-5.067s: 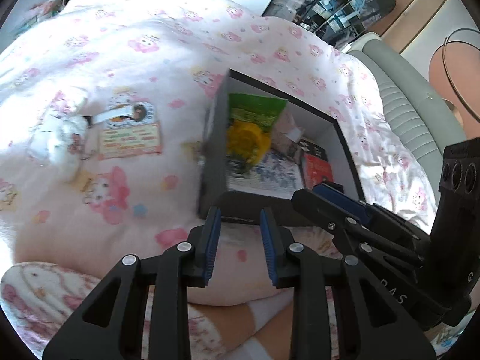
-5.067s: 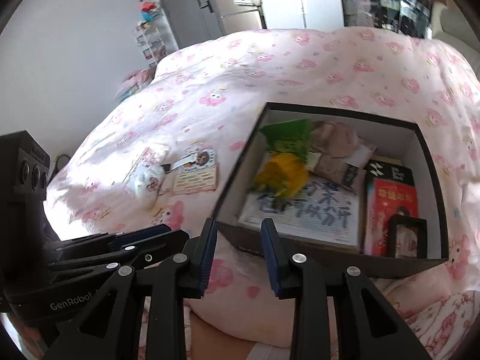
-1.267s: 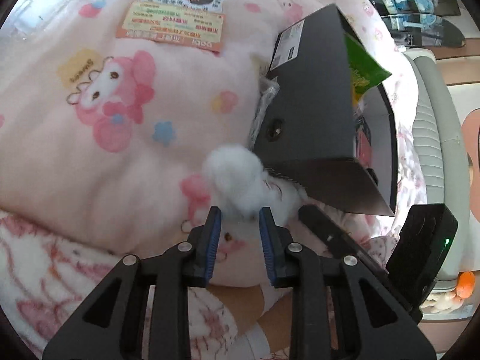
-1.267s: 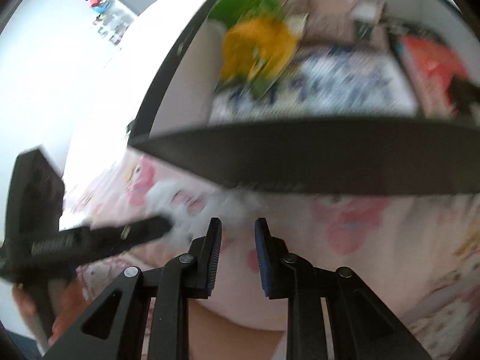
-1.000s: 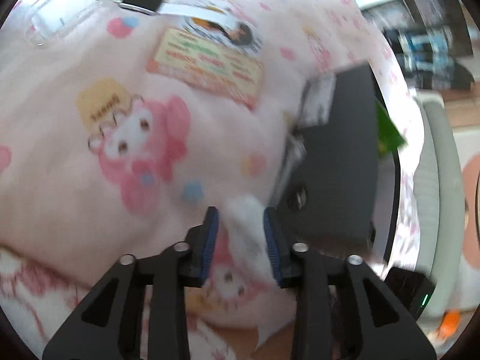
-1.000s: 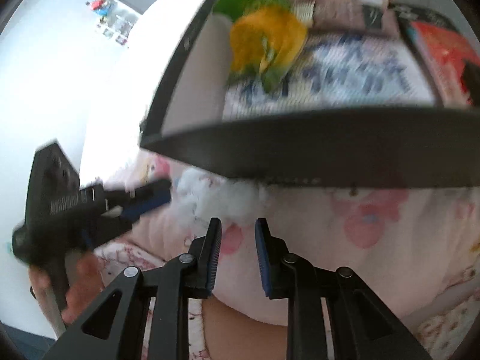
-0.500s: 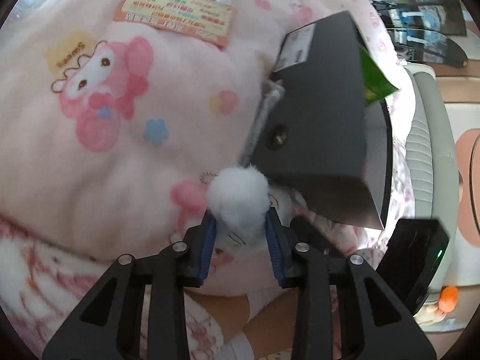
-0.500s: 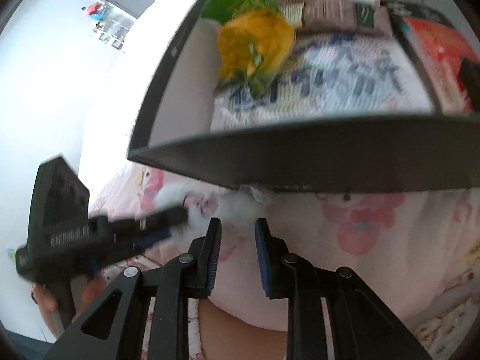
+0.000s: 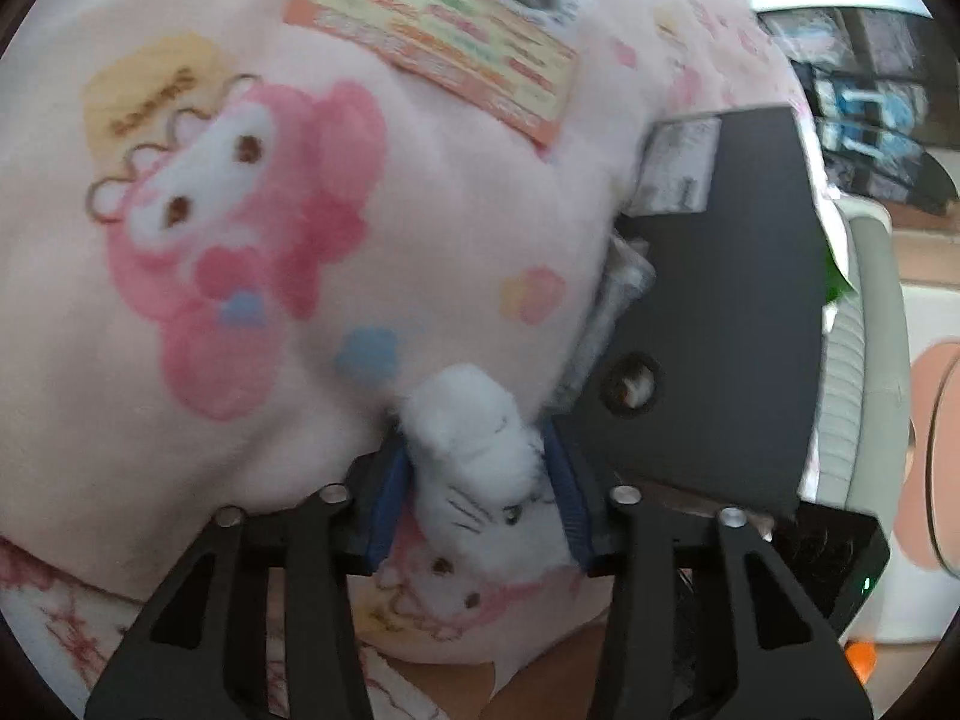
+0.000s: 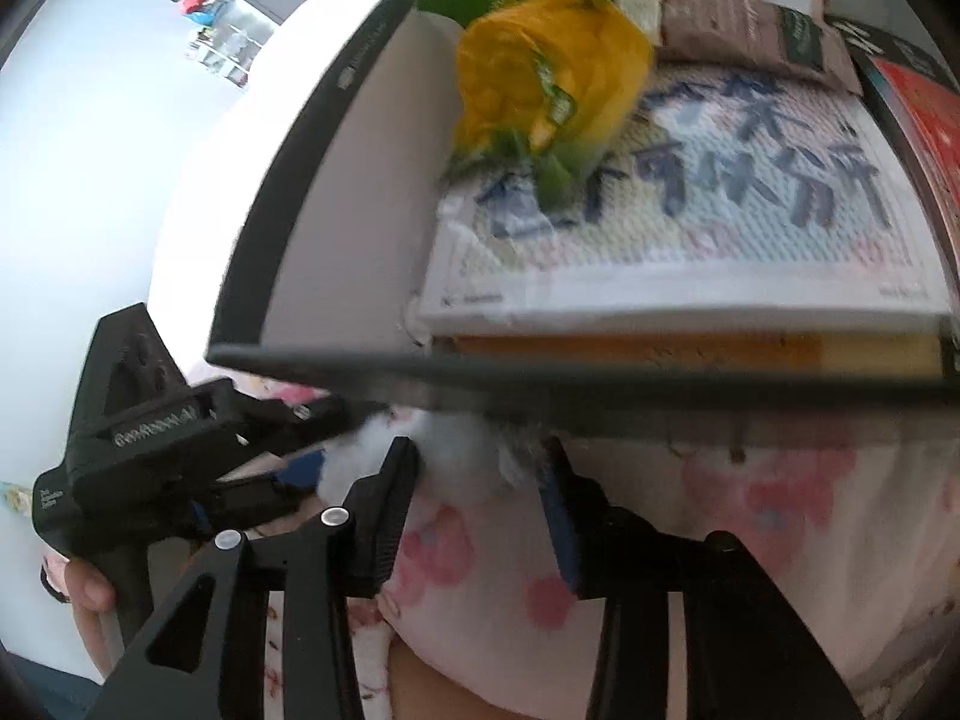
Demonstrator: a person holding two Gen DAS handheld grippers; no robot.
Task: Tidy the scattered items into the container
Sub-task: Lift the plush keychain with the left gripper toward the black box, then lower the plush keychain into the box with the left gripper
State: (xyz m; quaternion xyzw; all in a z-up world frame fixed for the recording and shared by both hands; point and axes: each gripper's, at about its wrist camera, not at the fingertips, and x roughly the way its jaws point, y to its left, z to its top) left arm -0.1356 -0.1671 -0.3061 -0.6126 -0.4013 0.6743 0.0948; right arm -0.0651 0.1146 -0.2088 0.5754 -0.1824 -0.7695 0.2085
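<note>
Two grippers meet at the near left corner of the black box (image 9: pixel 726 276) on the pink blanket (image 9: pixel 300 312). The left gripper (image 9: pixel 480 498), its jaws opening, has the white plush toy (image 9: pixel 474 462) between its pads, seemingly touching them. The right gripper (image 10: pixel 480 492), also opening, straddles the same toy's fluff (image 10: pixel 456 450) just below the box's front wall.

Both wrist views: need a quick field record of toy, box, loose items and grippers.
toy: white plush toy on pink blanket, against black box near corner
left gripper: jaws opening, toy between pads
right gripper: jaws opening, toy fluff just ahead, nothing gripped
box contents: yellow-green packet, printed book
loose: orange card on blanket
</note>
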